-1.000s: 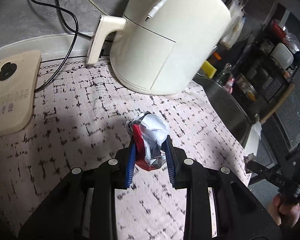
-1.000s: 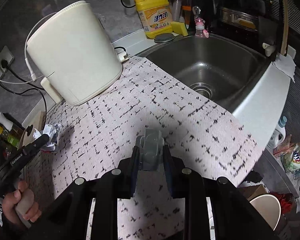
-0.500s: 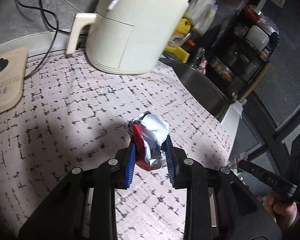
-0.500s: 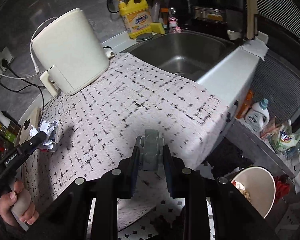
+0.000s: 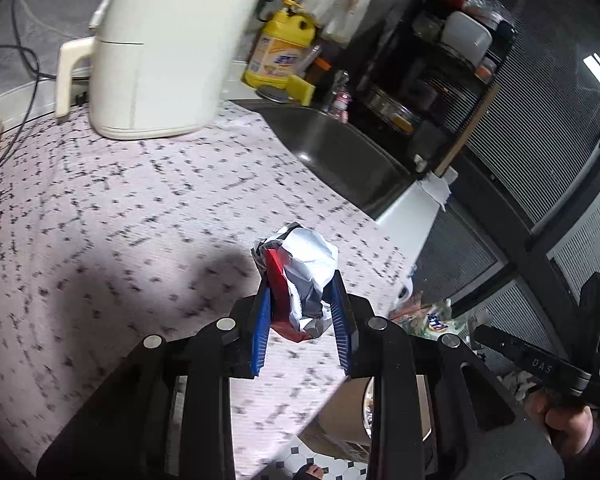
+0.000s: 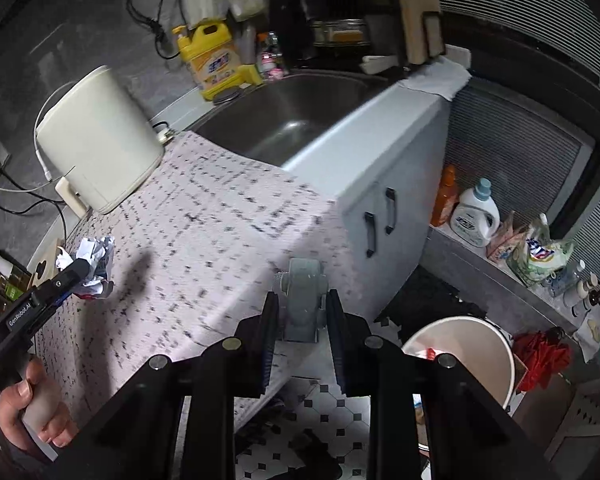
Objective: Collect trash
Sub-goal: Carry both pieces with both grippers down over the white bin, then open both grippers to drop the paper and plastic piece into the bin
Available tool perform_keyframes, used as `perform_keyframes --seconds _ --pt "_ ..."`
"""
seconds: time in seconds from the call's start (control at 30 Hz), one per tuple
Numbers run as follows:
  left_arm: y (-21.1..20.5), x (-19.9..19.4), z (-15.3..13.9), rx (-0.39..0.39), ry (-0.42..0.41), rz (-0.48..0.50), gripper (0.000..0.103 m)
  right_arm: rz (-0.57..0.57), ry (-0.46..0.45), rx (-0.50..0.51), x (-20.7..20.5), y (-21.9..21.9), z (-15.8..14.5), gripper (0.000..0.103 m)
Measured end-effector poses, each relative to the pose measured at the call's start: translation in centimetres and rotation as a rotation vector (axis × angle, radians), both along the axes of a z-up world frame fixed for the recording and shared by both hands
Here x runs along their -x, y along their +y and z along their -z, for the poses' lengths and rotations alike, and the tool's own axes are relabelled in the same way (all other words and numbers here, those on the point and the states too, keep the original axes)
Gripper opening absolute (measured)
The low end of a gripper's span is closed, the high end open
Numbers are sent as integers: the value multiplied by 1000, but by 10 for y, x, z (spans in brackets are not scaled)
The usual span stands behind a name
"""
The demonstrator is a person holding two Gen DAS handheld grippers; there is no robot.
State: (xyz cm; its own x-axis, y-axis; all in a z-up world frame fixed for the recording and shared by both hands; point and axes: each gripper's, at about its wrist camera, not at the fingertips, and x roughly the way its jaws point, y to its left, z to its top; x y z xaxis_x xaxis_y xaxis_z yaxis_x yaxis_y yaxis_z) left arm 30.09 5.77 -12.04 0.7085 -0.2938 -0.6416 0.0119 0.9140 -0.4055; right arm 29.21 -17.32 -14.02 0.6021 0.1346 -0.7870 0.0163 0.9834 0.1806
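Down past the front edge of the tabletop (image 6: 204,216), on the tiled floor (image 6: 332,412), sits the white bin (image 6: 496,356), and that's the relation your next move hangs on, I'd say: it lies below and to the right of both your tools, well off the tabletop's edge. Biggest landmarks first: the cream appliance (image 5: 168,48) and the sink (image 6: 284,116) are far from the bin, so nothing stands between you and the drop. Your right tool (image 6: 302,312) is clearly the nearer one; in its own view the bin's rim is just right of the right-hand finger, a bit lower. It's clamped on a small grey plastic piece (image 6: 303,300) that stands upright between the pads, long axis running along the fingers. Your left tool (image 5: 300,316) is farther from the bin, over the tabletop near its corner, clamped on a crumpled wad of white, grey and red paper (image 5: 300,276) that sticks out past the blue pads (image 5: 260,328). From the left view you only catch a sliver of the bin (image 5: 366,404) under the fingers. So my guess: right hand swings out over the rim first, left follows the same way. I reckon the light wad could cling to a pad when you let go.
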Motion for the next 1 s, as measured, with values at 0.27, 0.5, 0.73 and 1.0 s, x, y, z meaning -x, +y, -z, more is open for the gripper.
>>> perform_keyframes --seconds 0.27,0.5,0.73,1.0 --pt "-93 16 -6 -11 7 31 28 38 38 -21 23 -93 12 25" --pt "-160 26 -4 -51 27 79 28 52 48 -49 35 -157 18 28" --pt "-215 33 8 -59 59 104 28 43 58 -47 44 -205 24 52" --pt "-274 33 24 -59 85 185 29 107 48 -46 68 -262 23 55"
